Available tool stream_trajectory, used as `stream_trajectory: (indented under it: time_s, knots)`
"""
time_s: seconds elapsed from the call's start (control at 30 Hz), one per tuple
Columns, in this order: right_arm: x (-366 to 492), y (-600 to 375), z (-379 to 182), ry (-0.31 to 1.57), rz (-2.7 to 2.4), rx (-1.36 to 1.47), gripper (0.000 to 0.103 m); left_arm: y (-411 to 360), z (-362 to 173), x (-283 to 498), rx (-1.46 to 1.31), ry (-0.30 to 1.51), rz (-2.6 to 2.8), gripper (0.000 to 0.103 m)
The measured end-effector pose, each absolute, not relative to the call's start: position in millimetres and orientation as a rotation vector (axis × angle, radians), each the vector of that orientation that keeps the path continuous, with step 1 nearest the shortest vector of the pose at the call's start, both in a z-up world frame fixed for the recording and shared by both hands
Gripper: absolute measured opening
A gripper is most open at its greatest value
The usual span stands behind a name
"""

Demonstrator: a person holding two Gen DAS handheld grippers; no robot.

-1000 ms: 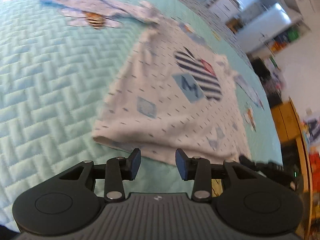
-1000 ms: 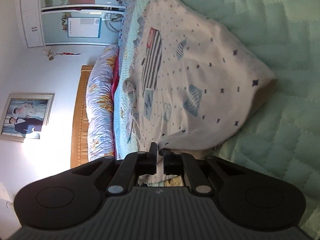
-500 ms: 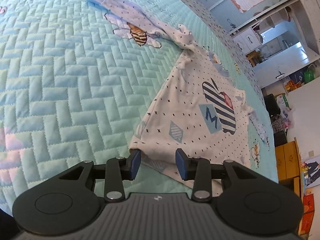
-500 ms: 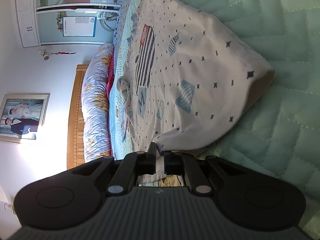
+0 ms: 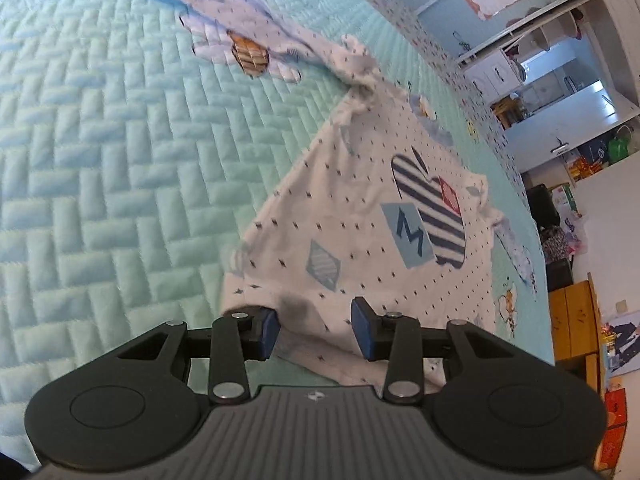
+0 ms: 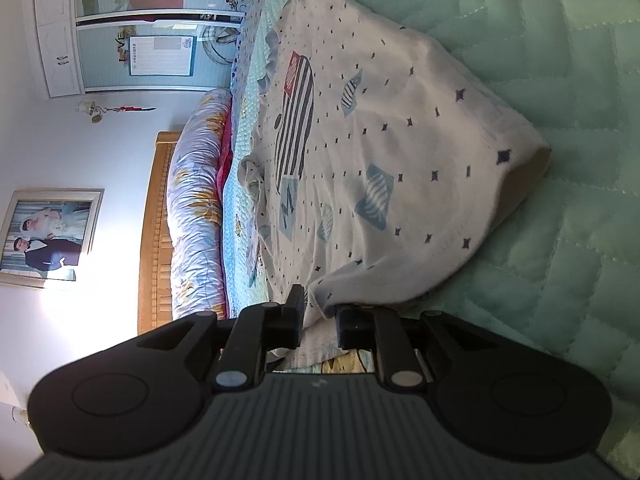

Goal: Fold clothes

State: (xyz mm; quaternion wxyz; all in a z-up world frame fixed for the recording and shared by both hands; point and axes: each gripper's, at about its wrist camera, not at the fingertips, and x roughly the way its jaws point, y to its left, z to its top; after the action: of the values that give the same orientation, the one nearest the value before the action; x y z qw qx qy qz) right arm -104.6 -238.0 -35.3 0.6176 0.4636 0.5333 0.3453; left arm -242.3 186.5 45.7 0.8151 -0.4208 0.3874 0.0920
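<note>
A white shirt [image 5: 360, 216] with small dark stars, a striped apple and an M patch lies spread on the teal quilted bed cover [image 5: 100, 160]. My left gripper [image 5: 314, 330] is open and hangs just over the shirt's near hem by its left corner; the blue pads touch no cloth. In the right wrist view the same shirt [image 6: 380, 140] stretches away from my right gripper [image 6: 319, 316]. Its jaws are opening, and the shirt's other hem corner sits loosely in the gap between them.
A second pale blue garment [image 5: 240, 40] with a bee print lies beyond the shirt's collar. A rolled floral duvet [image 6: 196, 200] rests against the wooden headboard [image 6: 154, 220]. An orange cabinet [image 5: 576, 320] stands past the bed's edge.
My left gripper has rolled and come in over the shirt's hem corner. The right jaws, clamped on the other corner before, have parted around it.
</note>
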Motion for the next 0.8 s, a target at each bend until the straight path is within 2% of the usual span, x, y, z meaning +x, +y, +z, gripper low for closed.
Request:
stream_trajectory:
  time_s: [0.23, 0.3, 0.33, 0.47, 0.7, 0.8]
  knots:
    - [-104.0, -238.6, -30.1, 1.192, 0.800, 1.025, 0.019, 190.7, 52.8, -244.0, -0.846, 0.783, 0.232, 0.038]
    - [-104.2, -236.6, -28.8, 1.183, 0.800, 0.997, 0.019, 194.4, 49.7, -244.3, -0.859, 0.790, 0.225, 0.023]
    - [-104.3, -235.4, -28.3, 1.181, 0.799, 0.984, 0.016, 194.7, 47.6, -243.7, -0.864, 0.798, 0.214, 0.008]
    - [-103.5, -234.3, -28.8, 1.180, 0.800, 0.996, 0.012, 192.4, 48.1, -242.2, -0.880, 0.807, 0.158, 0.003]
    - [-94.2, -258.8, -38.1, 1.215, 0.794, 1.367, 0.011, 230.0, 50.4, -257.2, -1.045, 0.772, 0.177, 0.003]
    - [-88.9, -261.3, -39.6, 1.239, 0.755, 1.315, 0.011, 230.7, 42.9, -255.6, -1.037, 0.808, 0.192, 0.003]
